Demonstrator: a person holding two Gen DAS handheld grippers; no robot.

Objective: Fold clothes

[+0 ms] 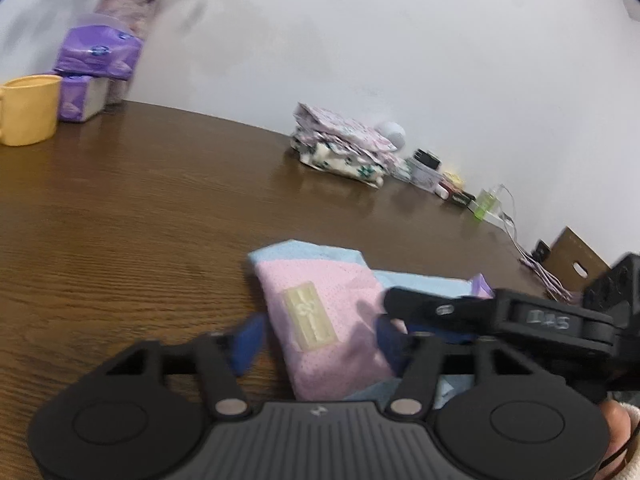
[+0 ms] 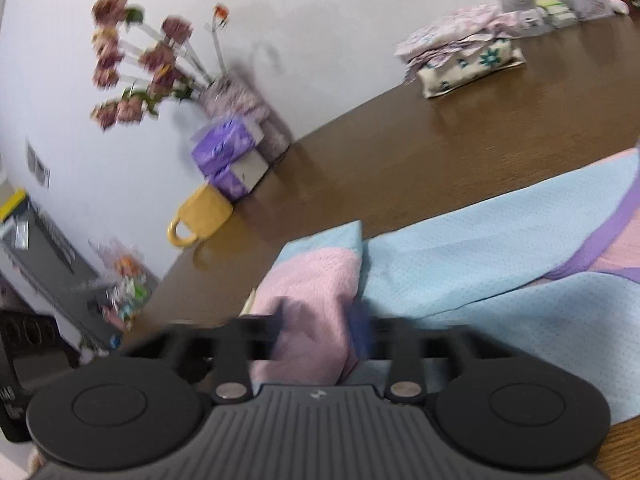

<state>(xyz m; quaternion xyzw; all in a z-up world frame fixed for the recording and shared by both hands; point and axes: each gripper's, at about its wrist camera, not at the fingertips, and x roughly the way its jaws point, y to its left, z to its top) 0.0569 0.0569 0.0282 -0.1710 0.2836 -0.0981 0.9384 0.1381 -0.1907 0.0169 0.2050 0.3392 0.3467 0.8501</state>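
A mesh garment in pink, light blue and purple (image 1: 320,280) lies on the brown wooden table (image 1: 120,220), its pink part folded over and showing a cream label patch (image 1: 308,314). My left gripper (image 1: 320,340) straddles the pink fold; its left blue finger (image 1: 250,340) stands clear of the cloth edge, so it is open. My right gripper (image 1: 404,312) comes in from the right over the same fold. In the right wrist view the pink fold (image 2: 316,280) bulges between the fingers of the right gripper (image 2: 318,332), filling the gap. The light blue body (image 2: 480,260) spreads to the right.
A yellow mug (image 1: 28,110), purple tissue packs (image 1: 98,52) and a flower vase (image 2: 240,96) stand at the far left by the wall. A stack of folded patterned clothes (image 1: 340,148) sits at the back, with small jars (image 1: 428,168), cables (image 1: 532,256) and a cardboard piece (image 1: 576,260) further right.
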